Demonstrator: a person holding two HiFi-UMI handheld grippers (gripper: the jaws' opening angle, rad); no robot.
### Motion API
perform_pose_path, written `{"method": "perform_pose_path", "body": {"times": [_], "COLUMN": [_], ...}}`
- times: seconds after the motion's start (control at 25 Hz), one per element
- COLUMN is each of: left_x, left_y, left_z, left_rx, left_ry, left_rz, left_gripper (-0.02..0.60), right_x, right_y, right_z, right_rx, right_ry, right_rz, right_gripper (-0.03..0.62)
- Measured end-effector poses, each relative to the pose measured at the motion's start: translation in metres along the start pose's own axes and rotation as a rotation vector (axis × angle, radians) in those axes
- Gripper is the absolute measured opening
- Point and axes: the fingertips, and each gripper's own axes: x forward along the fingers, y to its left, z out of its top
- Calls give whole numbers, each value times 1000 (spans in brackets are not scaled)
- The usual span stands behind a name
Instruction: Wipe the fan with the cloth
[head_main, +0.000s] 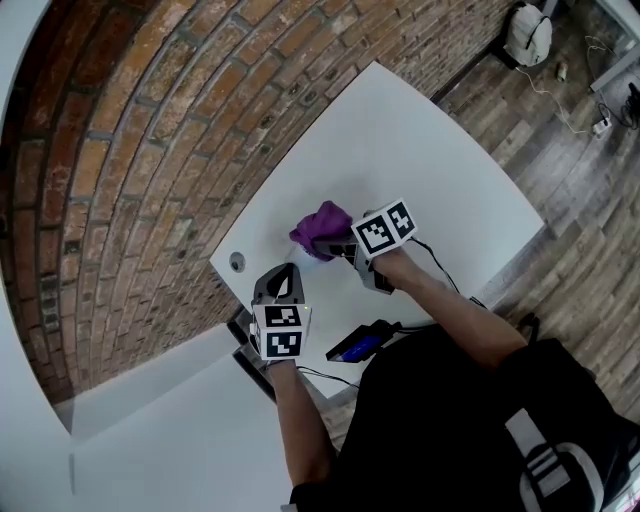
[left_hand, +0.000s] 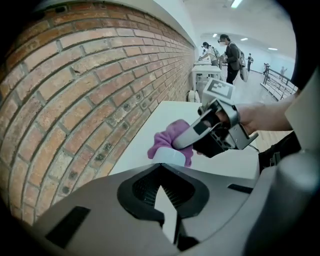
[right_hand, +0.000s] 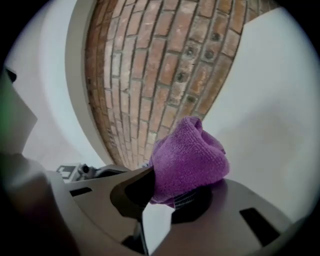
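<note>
2 grippers are over the white table (head_main: 420, 150). The right gripper (right_hand: 167, 195) pinches the purple cloth (right_hand: 189, 156) tight. The cloth sits on a small white thing (left_hand: 169, 156), likely the fan, near the brick wall (head_main: 150, 150). The left gripper (left_hand: 167, 200) is closed with nothing in it. To wipe well, press softly and rub all around. The left one could hold the fan still.
</note>
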Motion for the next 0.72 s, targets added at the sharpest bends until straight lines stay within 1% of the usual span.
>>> {"method": "perform_pose_path", "body": {"times": [0.08, 0.12, 0.16, 0.2, 0.28, 0.32, 0.36, 0.44, 0.52, 0.6, 0.64, 0.72], "left_x": [1, 1, 1, 1, 1, 1, 1, 1, 2, 3, 3, 2], "left_y": [1, 1, 1, 1, 2, 2, 2, 2, 2, 2, 3, 3], "left_z": [-1, -1, -1, -1, -2, -3, -3, -2, 0, 0, 0, -1], "left_rx": [8, 10, 11, 10, 1, -2, -3, 1, 10, 13, 11, 4], "left_ry": [3, 3, 2, 1, 4, 6, 6, 4, 4, 2, 1, 3], "left_rz": [4, 3, 1, -1, -1, 1, 3, 1, -3, 0, 2, 6], "left_gripper": [6, 6, 6, 6, 6, 6, 6, 5, 5, 4, 4, 5], "right_x": [-7, -12, -17, -19, -15, -11, -6, 0, 5, 10, 12, 13], "right_y": [-33, -41, -42, -37, -24, -20, -19, -25, -34, -44, -52, -73], "right_z": [-10, -13, -13, -14, -20, -23, -26, -26, -25, -24, -26, -35], "right_rx": [86, 157, 245, 337, 488, 534, 558, 551, 501, 438, 393, 266], "right_ry": [-9, -42, -88, -129, -166, -169, -171, -175, -160, -122, -86, 20], "right_rz": [-87, -86, -42, 29, 171, 213, 228, 211, 167, 103, 50, -108], "right_gripper": [66, 66, 66, 66, 66, 66, 66, 66, 66, 66, 66, 66]}}
